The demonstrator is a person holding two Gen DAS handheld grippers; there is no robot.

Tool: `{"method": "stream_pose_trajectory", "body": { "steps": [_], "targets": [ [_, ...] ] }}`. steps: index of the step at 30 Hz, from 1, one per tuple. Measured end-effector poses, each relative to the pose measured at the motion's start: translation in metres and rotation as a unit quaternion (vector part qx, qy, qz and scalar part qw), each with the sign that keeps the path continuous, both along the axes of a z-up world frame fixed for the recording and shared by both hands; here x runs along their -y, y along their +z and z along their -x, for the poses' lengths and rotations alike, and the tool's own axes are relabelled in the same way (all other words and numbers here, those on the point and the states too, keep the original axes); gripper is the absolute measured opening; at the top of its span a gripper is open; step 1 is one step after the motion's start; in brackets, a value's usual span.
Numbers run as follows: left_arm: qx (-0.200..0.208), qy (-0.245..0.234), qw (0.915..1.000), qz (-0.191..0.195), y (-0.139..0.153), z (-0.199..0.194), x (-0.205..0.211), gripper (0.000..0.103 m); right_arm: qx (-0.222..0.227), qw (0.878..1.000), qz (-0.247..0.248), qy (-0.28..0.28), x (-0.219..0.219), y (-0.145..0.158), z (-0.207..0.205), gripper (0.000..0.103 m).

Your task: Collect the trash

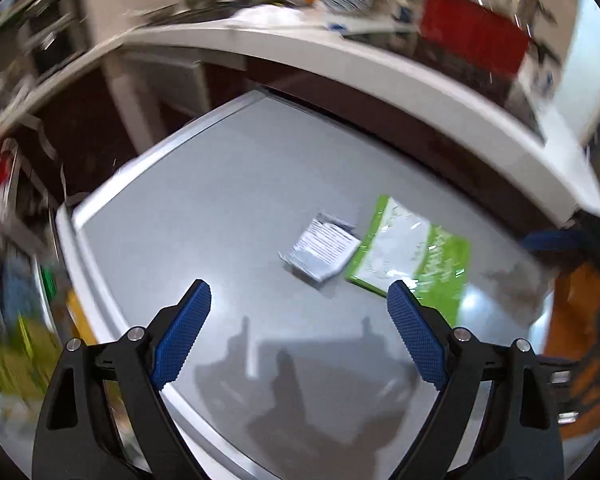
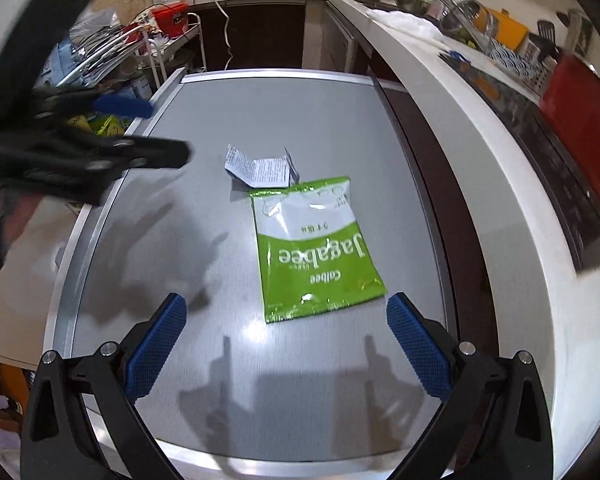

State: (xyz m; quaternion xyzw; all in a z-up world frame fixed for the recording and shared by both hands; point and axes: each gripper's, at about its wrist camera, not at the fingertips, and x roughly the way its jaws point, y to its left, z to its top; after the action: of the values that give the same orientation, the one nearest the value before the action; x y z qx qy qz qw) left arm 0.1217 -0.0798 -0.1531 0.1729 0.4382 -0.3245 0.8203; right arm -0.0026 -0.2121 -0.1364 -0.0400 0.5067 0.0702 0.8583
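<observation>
Left wrist view: the left tongs point(image 1: 298, 296) hang wide and empty above the grey desk point(image 1: 188, 216), a folded printed paper point(image 1: 320, 252) touching a green Jagabee snack bag point(image 1: 412, 256) ahead, toward the desk's right edge.

Right wrist view: the right tongs point(image 2: 286, 310) gape wide, holding nothing, over the desk's near edge; the bag lies mid-desk, the paper at its far end, the left tongs blurred over the left edge.
</observation>
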Motion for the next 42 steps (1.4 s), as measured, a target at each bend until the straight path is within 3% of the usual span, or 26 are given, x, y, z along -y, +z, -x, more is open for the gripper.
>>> {"method": "stream_pose_trajectory", "body": {
  "steps": [4, 9, 18, 20, 23, 33, 35, 38, 42],
  "targets": [
    [-0.023, -0.052, 0.998, -0.026, -0.021, -0.02, 0.017, 0.091, -0.011, 0.999, -0.02, -0.023, 0.007, -0.001, 0.0, 0.099],
    [-0.034, -0.079, 0.9949, -0.052, -0.042, -0.034, 0.032, 0.091, -0.018, 0.999, -0.027, -0.042, 0.012, -0.001, -0.001, 0.099],
    [0.015, -0.128, 0.9872, -0.093, -0.055, -0.03, 0.049, 0.089, -0.025, 0.997, -0.032, -0.058, 0.016, -0.003, -0.01, 0.099],
    [-0.005, -0.135, 0.9878, -0.078, -0.056, -0.031, 0.046, 0.065, -0.024, 0.997, -0.036, -0.06, 0.016, -0.003, -0.013, 0.099],
    [-0.019, -0.128, 0.9896, -0.062, -0.054, -0.033, 0.041, 0.058, -0.024, 0.998, -0.033, -0.056, 0.015, -0.006, -0.02, 0.099],
    [-0.016, -0.105, 0.9937, -0.036, -0.04, -0.022, 0.01, 0.06, -0.039, 0.999, 0.01, -0.017, 0.001, -0.025, -0.067, 0.099],
    [-0.007, -0.108, 0.9936, -0.032, -0.034, -0.025, 0.01, 0.081, -0.035, 0.999, -0.006, -0.015, 0.001, -0.02, -0.06, 0.099],
    [0.01, -0.116, 0.9925, -0.038, -0.033, -0.03, 0.019, 0.081, -0.033, 0.999, 0.0, -0.014, 0.0, -0.019, -0.052, 0.099],
    [-0.015, -0.129, 0.9904, -0.047, -0.042, -0.044, 0.042, 0.077, -0.03, 0.999, 0.01, -0.021, -0.001, -0.02, -0.063, 0.099]
  ]
}}
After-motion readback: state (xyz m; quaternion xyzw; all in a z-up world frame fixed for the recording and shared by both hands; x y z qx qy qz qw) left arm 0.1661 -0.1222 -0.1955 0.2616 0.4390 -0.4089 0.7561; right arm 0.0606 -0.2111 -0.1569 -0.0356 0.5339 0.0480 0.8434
